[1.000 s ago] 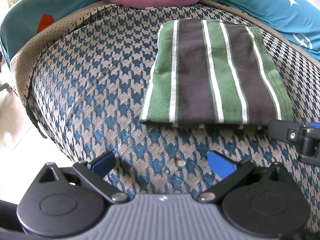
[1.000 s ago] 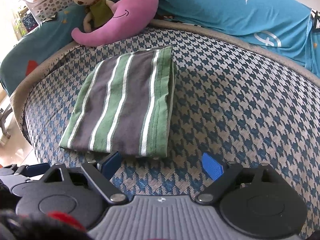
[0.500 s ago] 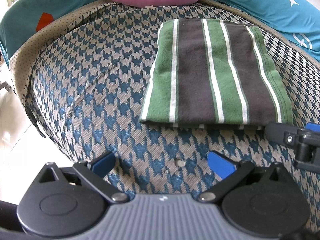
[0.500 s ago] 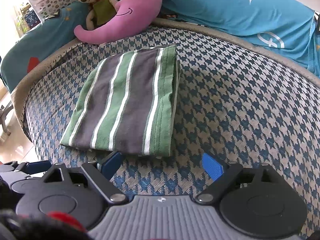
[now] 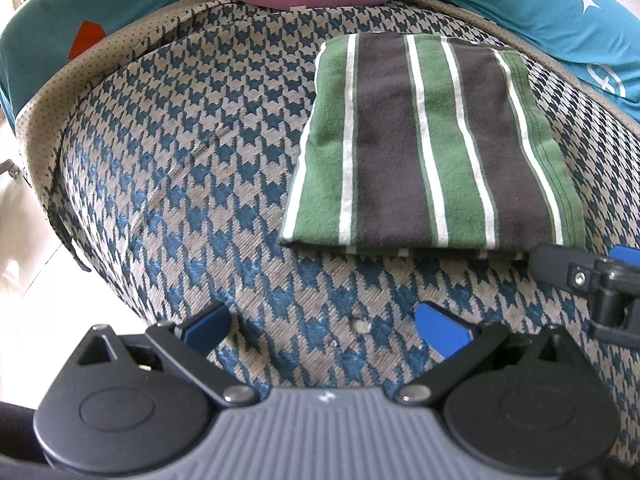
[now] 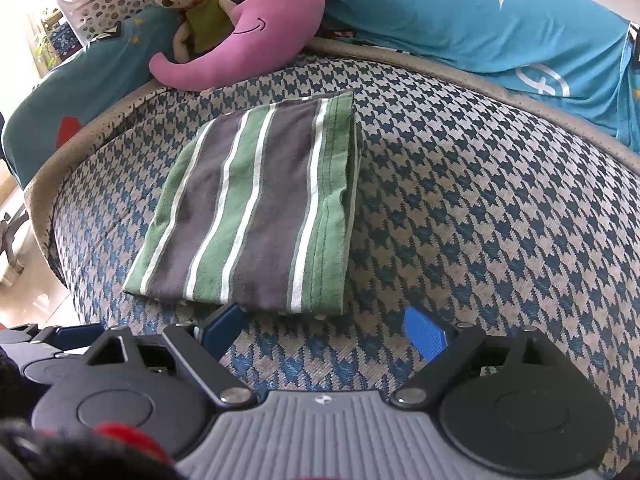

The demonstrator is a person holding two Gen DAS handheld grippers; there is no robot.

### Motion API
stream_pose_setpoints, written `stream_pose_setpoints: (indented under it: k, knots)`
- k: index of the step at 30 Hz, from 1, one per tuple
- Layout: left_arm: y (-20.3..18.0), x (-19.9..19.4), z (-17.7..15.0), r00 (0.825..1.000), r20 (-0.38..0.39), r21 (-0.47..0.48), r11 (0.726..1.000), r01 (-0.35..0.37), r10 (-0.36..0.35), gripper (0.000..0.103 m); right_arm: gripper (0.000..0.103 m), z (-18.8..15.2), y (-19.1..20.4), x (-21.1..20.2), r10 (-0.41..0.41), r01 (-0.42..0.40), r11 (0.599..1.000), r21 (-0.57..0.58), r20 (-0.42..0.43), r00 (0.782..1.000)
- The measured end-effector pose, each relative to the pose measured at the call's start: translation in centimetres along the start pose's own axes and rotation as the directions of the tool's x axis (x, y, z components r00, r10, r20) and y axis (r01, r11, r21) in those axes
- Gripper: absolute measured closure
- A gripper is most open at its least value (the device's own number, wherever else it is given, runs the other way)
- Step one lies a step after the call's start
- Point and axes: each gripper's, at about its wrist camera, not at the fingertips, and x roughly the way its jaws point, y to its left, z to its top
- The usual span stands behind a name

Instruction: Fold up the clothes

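Note:
A folded garment (image 5: 428, 144) with green, dark grey and white stripes lies flat as a neat rectangle on the houndstooth cushion (image 5: 180, 168). My left gripper (image 5: 324, 326) is open, nothing between its blue pads, hovering over bare cushion just short of the garment's near edge. In the right wrist view the same garment (image 6: 260, 216) lies ahead and to the left. My right gripper (image 6: 324, 326) is open too, its left pad close to the garment's near edge. The right gripper's black frame (image 5: 596, 280) shows at the right of the left wrist view.
A purple moon-shaped plush (image 6: 256, 36) and a small rabbit toy (image 6: 188, 4) rest at the cushion's back edge. Teal pillows (image 6: 500, 28) with star prints line the back. The cushion's rim drops to a pale floor (image 5: 44, 300) on the left.
The right gripper has drawn back and tilted up slightly, so the garment sits further ahead in its view. The left gripper has barely moved. The garment lies still.

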Motion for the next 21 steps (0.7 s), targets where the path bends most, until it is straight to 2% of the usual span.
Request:
stream_pose_setpoints:
  k: [21]
  knots:
    - [0.1, 1.2, -0.4, 1.0, -0.015, 0.007, 1.0, 0.005, -0.005, 0.0, 0.014, -0.3, 0.2, 0.2, 0.009, -0.009, 1.0, -0.013, -0.001, 1.0]
